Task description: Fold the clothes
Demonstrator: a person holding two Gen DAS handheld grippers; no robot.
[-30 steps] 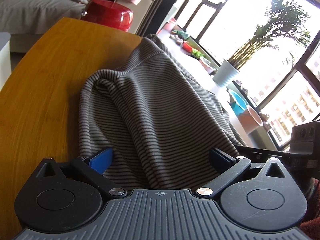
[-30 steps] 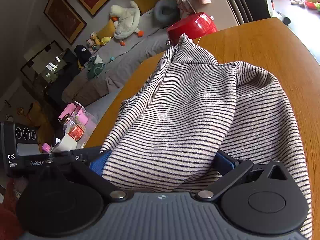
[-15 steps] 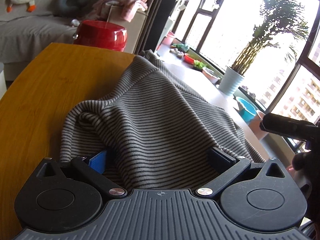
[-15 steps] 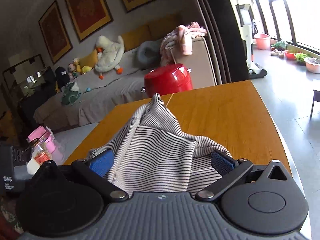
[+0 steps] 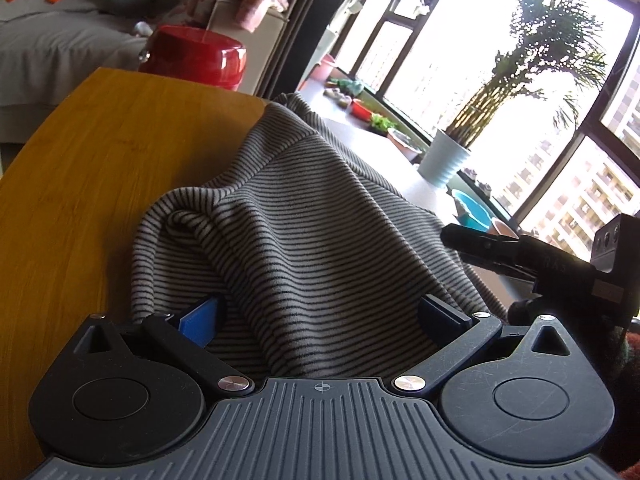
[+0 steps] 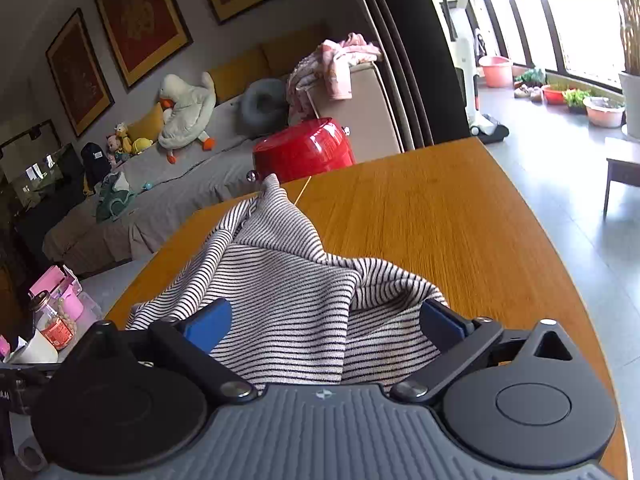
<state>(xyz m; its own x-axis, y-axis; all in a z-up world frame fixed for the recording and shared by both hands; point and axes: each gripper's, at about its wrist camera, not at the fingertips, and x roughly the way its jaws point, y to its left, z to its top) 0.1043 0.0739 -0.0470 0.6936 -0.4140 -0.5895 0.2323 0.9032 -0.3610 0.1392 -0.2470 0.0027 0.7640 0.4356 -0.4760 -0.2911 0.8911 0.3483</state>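
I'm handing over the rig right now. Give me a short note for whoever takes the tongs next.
Left tongs: wide open, the striped garment bunched between the pads, not pinched.
Right tongs: also open, the same garment between them.
The garment lies rumpled on the wooden table, its far end peaked up.
Done: no neat fold visible.
Left: grip, spread flat, then fold.

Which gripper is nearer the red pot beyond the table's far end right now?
Hard to call. The left gripper and right gripper both sit in the striped garment at the near end, with the red pot past the far edge.
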